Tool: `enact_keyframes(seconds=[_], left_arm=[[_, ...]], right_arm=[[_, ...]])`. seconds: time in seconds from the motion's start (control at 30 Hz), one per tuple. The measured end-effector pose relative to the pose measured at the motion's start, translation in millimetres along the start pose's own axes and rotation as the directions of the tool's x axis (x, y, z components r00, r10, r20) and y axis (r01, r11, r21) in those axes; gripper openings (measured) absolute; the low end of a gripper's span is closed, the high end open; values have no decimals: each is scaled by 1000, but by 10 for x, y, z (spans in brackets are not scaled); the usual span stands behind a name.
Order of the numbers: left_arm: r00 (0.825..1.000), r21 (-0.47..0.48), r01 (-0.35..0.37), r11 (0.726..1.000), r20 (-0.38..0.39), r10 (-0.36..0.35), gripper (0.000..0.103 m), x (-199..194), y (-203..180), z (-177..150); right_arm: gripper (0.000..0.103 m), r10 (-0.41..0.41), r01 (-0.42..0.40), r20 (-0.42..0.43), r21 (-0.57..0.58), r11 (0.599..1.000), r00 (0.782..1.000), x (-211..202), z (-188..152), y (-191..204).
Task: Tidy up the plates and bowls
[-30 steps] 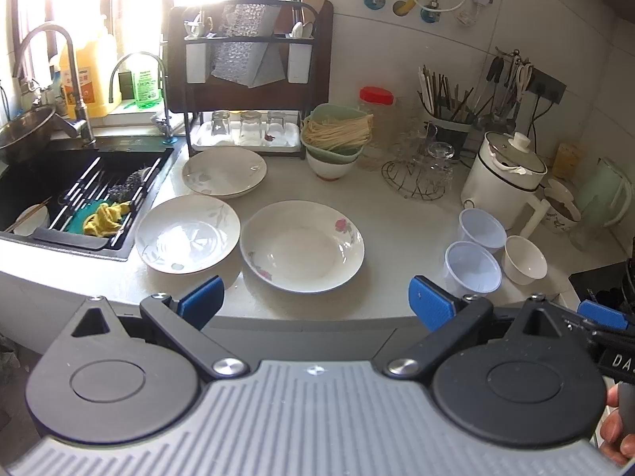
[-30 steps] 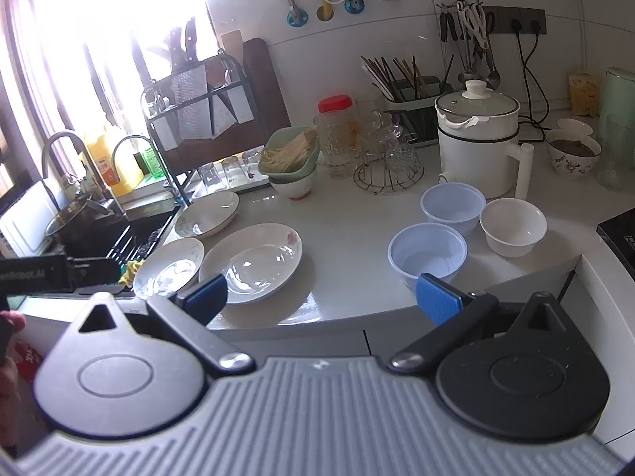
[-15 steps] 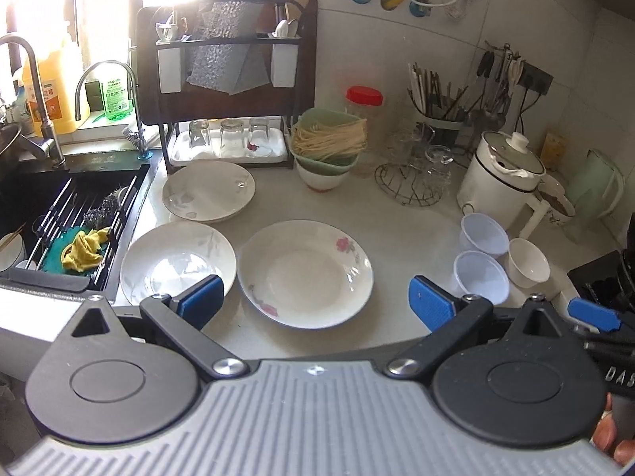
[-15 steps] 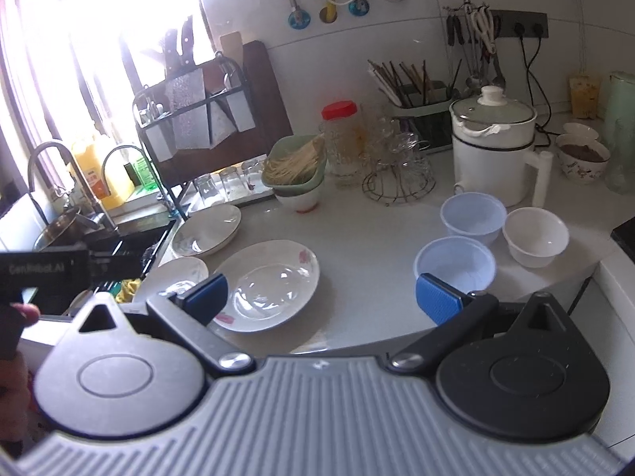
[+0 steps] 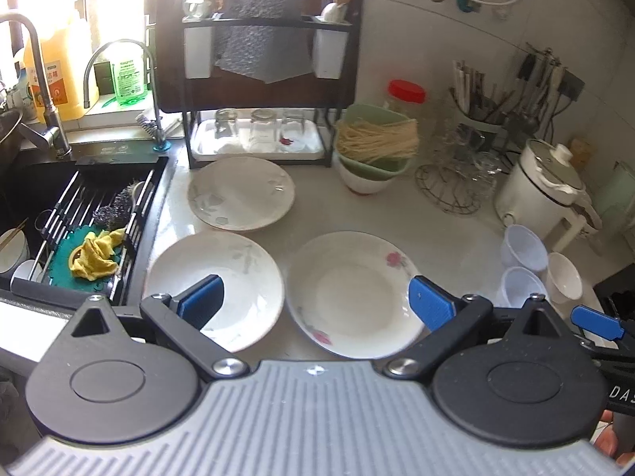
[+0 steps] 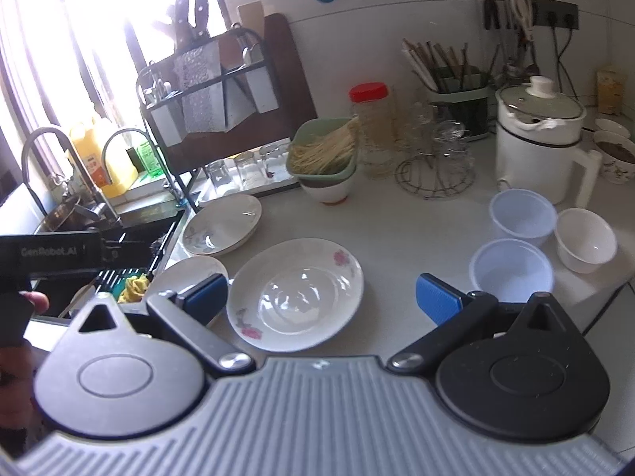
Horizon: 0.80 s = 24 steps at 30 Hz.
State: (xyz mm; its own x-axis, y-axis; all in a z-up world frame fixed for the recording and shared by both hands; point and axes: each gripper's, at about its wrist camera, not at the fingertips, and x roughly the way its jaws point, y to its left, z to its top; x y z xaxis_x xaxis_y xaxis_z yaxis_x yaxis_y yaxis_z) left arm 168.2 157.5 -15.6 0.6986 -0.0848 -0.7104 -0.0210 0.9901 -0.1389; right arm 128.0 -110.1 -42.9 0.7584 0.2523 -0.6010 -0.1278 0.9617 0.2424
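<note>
Three white plates lie on the counter: a rose-patterned one (image 5: pixel 353 293) (image 6: pixel 297 293) in the middle, a plain one (image 5: pixel 238 277) (image 6: pixel 190 273) to its left by the sink, and a leaf-patterned one (image 5: pixel 242 194) (image 6: pixel 222 222) behind. Two pale blue bowls (image 6: pixel 522 218) (image 6: pixel 512 269) and a white bowl (image 6: pixel 585 240) stand at the right; they also show in the left wrist view (image 5: pixel 520 246). My left gripper (image 5: pixel 315 301) is open and empty above the front plates. My right gripper (image 6: pixel 321 297) is open and empty over the rose plate.
A sink (image 5: pixel 79 206) with a rack and yellow cloth (image 5: pixel 95 254) is at the left. A dish rack with glasses (image 5: pixel 258 79), a green bowl of noodles (image 5: pixel 377 146), a wire glass stand (image 5: pixel 456 190) and a white cooker (image 5: pixel 543 186) line the back.
Both grippers have moved forward and closer over the counter; the plates and bowls appear larger. Nothing on the counter has moved. Both grippers stay open.
</note>
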Motion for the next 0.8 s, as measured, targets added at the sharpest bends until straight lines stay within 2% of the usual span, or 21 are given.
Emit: enact_keyframes(seconds=[0.23, 0.37, 0.47, 0.53, 0.7, 0.8], left_arm=[[1000, -7, -2, 1000, -25, 2, 101, 306, 559, 215], [998, 1, -11, 1000, -61, 11, 101, 600, 975, 291], [996, 37, -31, 999, -84, 34, 100, 824, 1262, 318], [994, 61, -32, 998, -101, 38, 100, 965, 1432, 327], [985, 93, 33, 995, -170, -16, 99, 1360, 1807, 294], [977, 110, 79, 991, -205, -55, 93, 1594, 1941, 245]], right_arm=[[99, 3, -2, -19, 9, 1000, 1000, 407, 73, 391], [90, 23, -22, -47, 36, 999, 999, 697, 61, 631], [82, 12, -7, -85, 52, 999, 996, 940, 25, 822], [81, 21, -13, -111, 72, 997, 994, 1103, -31, 939], [65, 29, -3, -207, 122, 992, 978, 1490, -207, 1177], [54, 38, -2, -261, 138, 990, 965, 1671, -322, 1300]])
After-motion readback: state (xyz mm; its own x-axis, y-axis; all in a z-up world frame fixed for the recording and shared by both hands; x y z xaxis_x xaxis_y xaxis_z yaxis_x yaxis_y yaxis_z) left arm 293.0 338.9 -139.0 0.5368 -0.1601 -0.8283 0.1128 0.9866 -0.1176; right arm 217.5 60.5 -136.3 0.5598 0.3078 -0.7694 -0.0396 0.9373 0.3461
